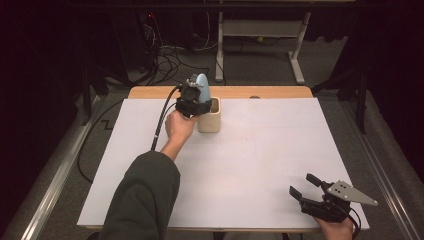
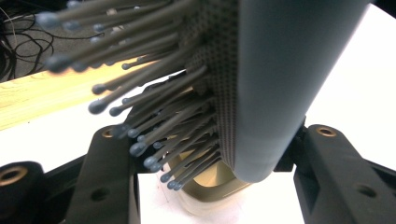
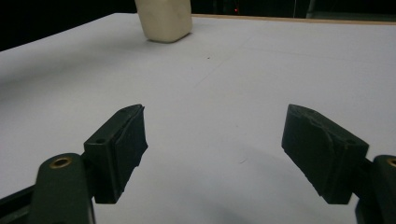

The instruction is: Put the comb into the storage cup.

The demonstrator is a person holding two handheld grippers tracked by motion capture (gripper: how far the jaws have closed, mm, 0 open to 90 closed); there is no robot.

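Left gripper (image 1: 196, 106): upper left of centre, I am clamping its jaws on the pale blue plastic hairbrush (image 1: 202, 86) over the cream ceramic cup (image 1: 209, 120).
Handling: light, stiff, smooth; I am gripping the body, not the springy bristles (image 2: 154, 116).
Right gripper (image 1: 306, 187): lower right, I am holding it wide open, empty.

left gripper (image 1: 196, 95): raised at the far left, jaws clamped on a brush (image 2: 280, 70)
right gripper (image 1: 306, 186): low at the near right, jaws wide apart
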